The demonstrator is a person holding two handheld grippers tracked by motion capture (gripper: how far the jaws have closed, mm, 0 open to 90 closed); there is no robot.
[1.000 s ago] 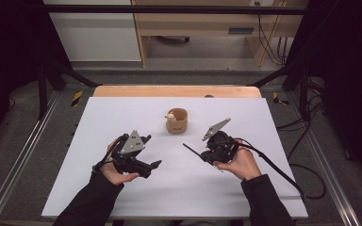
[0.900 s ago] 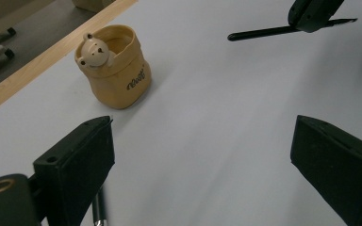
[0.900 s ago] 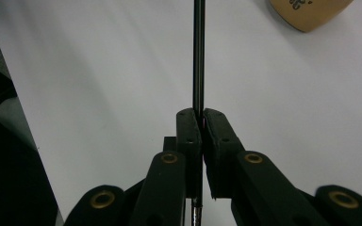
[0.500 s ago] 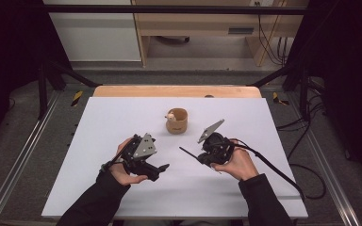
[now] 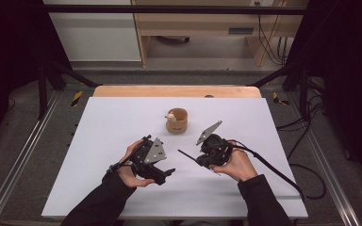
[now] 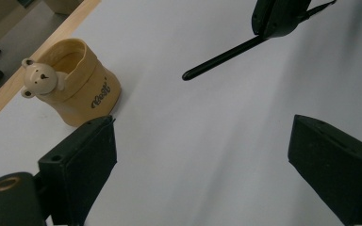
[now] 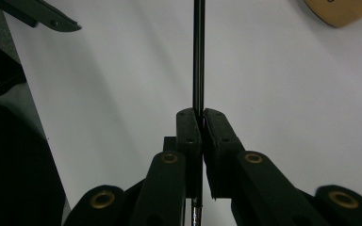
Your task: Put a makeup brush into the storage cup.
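Tabletop (image 5: pixel 99 155), white and the largest thing in the high view, carries both hands and the small items between them. The left gripper (image 5: pixel 166 173) sits near the front of the sheet, tilted toward the middle, and in the left gripper view its two black jaws stand wide apart with bare white surface between them, holding nothing. The right gripper (image 5: pixel 199 160) lies just to the right of it, with the person's right hand (image 5: pixel 233 162) wrapped around its body; in the right gripper view its jaws are pressed together on a thin black stick (image 7: pixel 198 56), which runs straight out ahead of the fingertips. In the high view that stick points from the right gripper toward the left one, its tip well short of the open jaws. A tan bear cup (image 5: pixel 176 120), with a small bear head on its rim, stands upright beyond both grippers, near the right gripper's grey plate, touching neither.
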